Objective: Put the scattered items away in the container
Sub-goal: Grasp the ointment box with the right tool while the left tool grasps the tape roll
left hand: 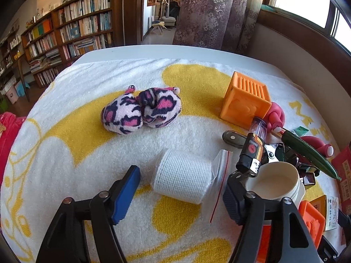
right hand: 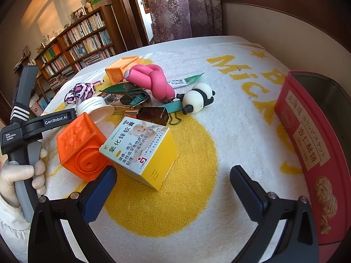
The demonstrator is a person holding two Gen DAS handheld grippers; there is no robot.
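Observation:
A white mesh roll [left hand: 182, 179] in a clear zip bag lies on the towel between the fingers of my left gripper [left hand: 183, 173]. Its blue pads [left hand: 126, 195] stand a little off the roll on both sides, so it is open. My right gripper [right hand: 173, 171] is open over the towel, and its left finger sits beside a yellow medicine box [right hand: 140, 153] without touching it. The red biscuit tin [right hand: 307, 144] stands open at the right, close to the right finger. A gloved hand [right hand: 22, 175] holds the left gripper's handle at the left edge.
A pile sits mid-towel: an orange cube [right hand: 83, 146], a white cup [left hand: 274, 182], a pink knotted toy [right hand: 153, 81], a panda figure [right hand: 197, 97], a green pen [left hand: 311, 155] and sunglasses [right hand: 133, 98]. A second orange cube [left hand: 245, 100] and leopard-print plush pieces [left hand: 140, 111] lie farther back.

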